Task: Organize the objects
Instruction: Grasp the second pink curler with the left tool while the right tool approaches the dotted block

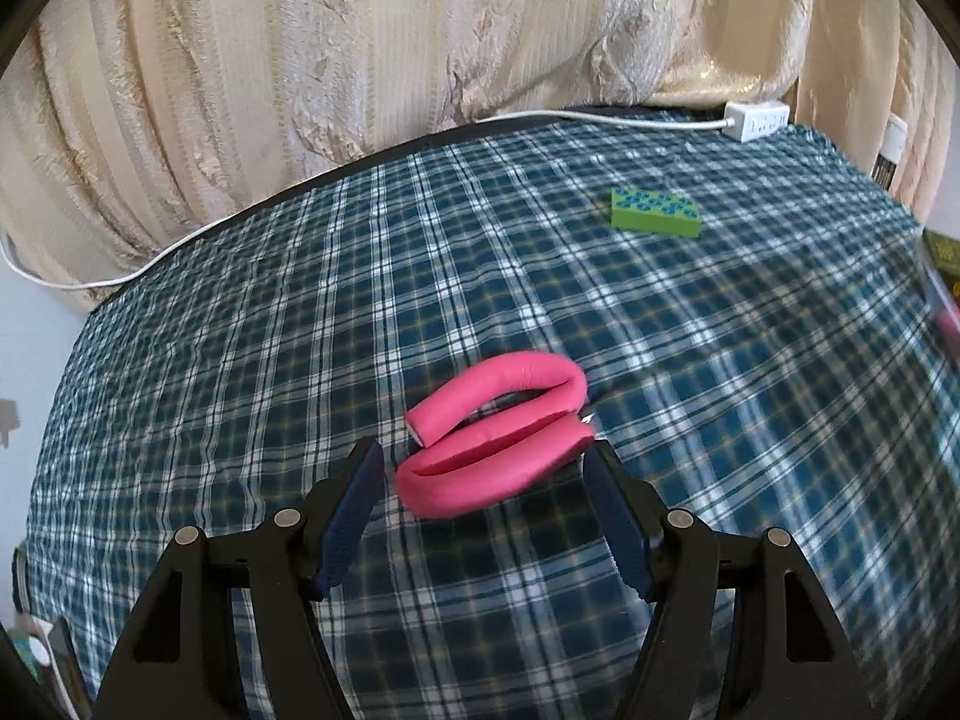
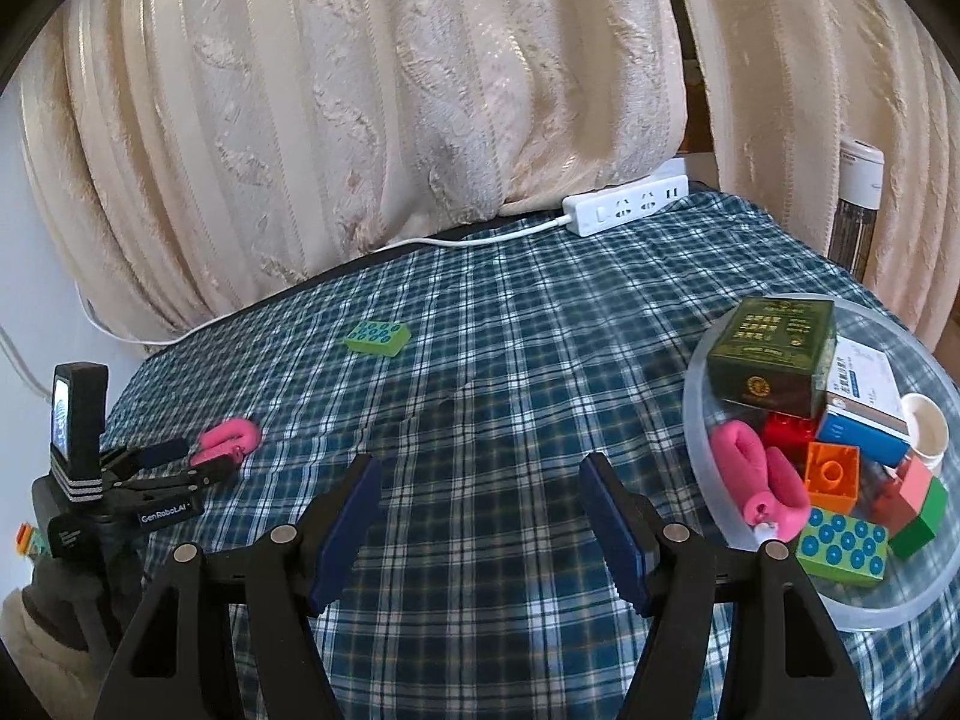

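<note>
A folded pink foam curler [image 1: 498,438] lies on the plaid tablecloth [image 1: 300,360]. My left gripper [image 1: 483,456] is open, with a finger on each side of the curler's near end, not closed on it. The right wrist view shows the same curler [image 2: 231,435] at the left gripper's tips. A green studded brick [image 1: 655,213] lies farther back; it also shows in the right wrist view [image 2: 377,337]. My right gripper [image 2: 480,474] is open and empty above the cloth. A clear round bowl [image 2: 696,420] to its right holds a pink curler [image 2: 762,480], several bricks and boxes.
A white power strip [image 2: 624,204] with its cable lies at the table's back edge, below cream curtains [image 2: 390,90]. A green box [image 2: 774,354], a blue-white box [image 2: 864,408] and a white cup [image 2: 924,426] sit in the bowl.
</note>
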A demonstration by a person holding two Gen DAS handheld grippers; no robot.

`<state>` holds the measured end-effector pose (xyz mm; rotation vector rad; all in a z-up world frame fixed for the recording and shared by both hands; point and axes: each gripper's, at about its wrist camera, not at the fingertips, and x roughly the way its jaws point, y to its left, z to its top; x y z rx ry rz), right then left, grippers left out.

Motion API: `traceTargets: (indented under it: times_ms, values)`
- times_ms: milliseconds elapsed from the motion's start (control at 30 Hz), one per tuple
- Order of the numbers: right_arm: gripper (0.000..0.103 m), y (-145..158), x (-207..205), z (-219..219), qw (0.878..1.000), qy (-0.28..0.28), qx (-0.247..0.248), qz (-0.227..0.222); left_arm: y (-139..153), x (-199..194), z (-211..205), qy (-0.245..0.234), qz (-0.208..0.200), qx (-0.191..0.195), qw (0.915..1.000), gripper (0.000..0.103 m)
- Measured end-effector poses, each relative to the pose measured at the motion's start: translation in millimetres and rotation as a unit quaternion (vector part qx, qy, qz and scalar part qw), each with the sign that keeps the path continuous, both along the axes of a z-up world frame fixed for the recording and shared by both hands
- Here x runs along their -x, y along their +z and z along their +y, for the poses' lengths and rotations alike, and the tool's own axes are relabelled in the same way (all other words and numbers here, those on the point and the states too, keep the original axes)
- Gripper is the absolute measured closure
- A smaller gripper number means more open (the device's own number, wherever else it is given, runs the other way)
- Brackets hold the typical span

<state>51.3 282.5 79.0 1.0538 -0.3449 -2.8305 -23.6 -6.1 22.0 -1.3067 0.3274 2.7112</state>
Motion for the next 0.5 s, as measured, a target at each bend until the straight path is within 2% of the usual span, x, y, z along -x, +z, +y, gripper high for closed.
traceTargets:
  times_ms: [167,500]
  values:
    - [0.031,-2,5,-3,1.0,0.002,-0.001,-0.006,-7,9,1,-0.011,-0.005,0.017,0.9998,0.032]
    - [0.031,-6,20,-10,1.0,0.013,-0.005,-0.019,-8,25,-1,-0.008,-0.011,0.002,0.9999,0.029]
